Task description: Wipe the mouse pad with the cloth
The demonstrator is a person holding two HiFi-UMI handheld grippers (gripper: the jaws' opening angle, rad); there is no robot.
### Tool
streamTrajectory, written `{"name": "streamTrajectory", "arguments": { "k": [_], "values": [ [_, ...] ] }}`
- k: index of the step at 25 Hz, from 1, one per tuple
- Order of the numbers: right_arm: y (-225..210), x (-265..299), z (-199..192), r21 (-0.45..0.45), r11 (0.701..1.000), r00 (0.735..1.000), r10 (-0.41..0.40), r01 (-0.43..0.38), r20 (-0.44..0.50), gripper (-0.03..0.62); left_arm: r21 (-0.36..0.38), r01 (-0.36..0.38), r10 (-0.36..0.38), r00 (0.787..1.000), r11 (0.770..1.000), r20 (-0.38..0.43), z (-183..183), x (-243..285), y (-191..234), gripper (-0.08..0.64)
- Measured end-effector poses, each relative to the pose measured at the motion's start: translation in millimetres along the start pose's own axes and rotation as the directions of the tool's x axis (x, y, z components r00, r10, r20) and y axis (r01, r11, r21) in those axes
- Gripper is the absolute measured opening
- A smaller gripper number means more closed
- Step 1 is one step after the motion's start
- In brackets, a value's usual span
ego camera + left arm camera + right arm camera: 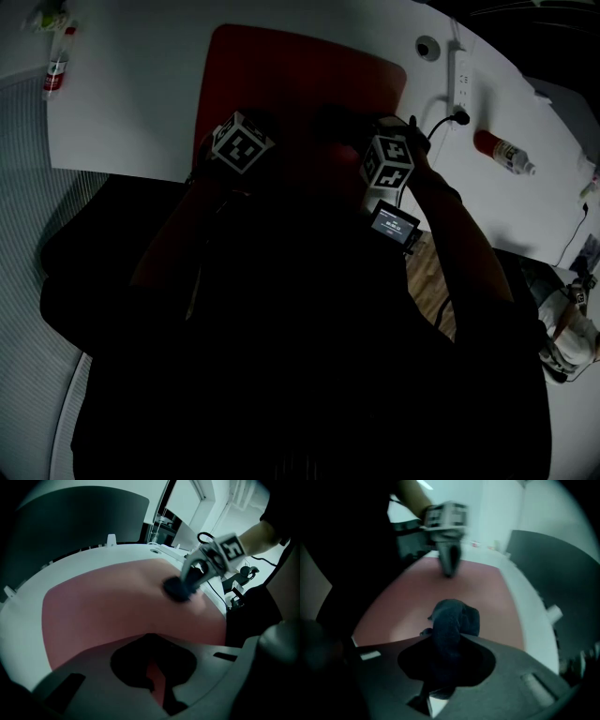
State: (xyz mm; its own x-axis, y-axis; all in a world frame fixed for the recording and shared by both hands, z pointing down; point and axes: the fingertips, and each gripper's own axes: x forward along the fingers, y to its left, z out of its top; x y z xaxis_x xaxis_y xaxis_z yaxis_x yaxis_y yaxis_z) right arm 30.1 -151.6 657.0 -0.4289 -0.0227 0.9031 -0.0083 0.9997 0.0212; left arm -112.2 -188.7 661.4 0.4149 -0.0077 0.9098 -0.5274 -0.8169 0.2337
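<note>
"Looking at the right gripper (440,670) first, what do its jaws have?"

"They are clamped on the cloth (453,620), a dark blue bunch. It sticks out past the jaws and its lower end sits on the mouse pad (300,70)."

"Where on the pad?"

"Toward its right side. From the left gripper view the cloth is a dark lump under the right gripper, close to the pad's right edge."

"And the pad itself?"

"Red, lying flat on the white counter (141,103), with its near edge hidden behind the person's dark sleeves in the head view."

"What about the left gripper (154,677)?"

"Its jaws are drawn together, with only a sliver of red pad showing between them and nothing held. In the right gripper view it is blurred, but it tapers to a point that meets the pad on the side away from the cloth. The two grippers are well apart."

"Anything else on the counter?"

"A white power strip (459,80) with a black plug sits beyond the pad's right corner. A bottle (502,152) with a red end lies near it. Another bottle (56,70) lies at the far left corner. A small lit screen (394,223) shows below the right gripper's marker cube."
</note>
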Motion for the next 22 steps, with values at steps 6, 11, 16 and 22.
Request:
{"name": "streamTrajectory", "arguments": {
  "k": [6,11,16,22],
  "values": [
    [-127,-47,-94,0.431,0.845,0.949,-0.274,0.315,-0.157,0.084,-0.01,0.002,-0.001,1.0,1.0,0.01,3,0,-1,0.008],
    [-99,-36,-60,0.376,0.869,0.946,-0.269,0.32,-0.183,0.072,-0.013,0.009,-0.009,1.0,1.0,0.008,1,-2,0,0.008],
    [35,8,27,0.118,0.993,1.0,0.006,-0.008,0.015,0.076,-0.018,-0.001,0.001,1.0,1.0,0.014,1,-1,1,0.008],
    [56,11,20,-0.064,0.993,0.994,0.102,-0.1,0.028,0.08,-0.027,-0.019,0.019,1.0,0.999,0.01,-1,1,2,0.008]
  ]
}}
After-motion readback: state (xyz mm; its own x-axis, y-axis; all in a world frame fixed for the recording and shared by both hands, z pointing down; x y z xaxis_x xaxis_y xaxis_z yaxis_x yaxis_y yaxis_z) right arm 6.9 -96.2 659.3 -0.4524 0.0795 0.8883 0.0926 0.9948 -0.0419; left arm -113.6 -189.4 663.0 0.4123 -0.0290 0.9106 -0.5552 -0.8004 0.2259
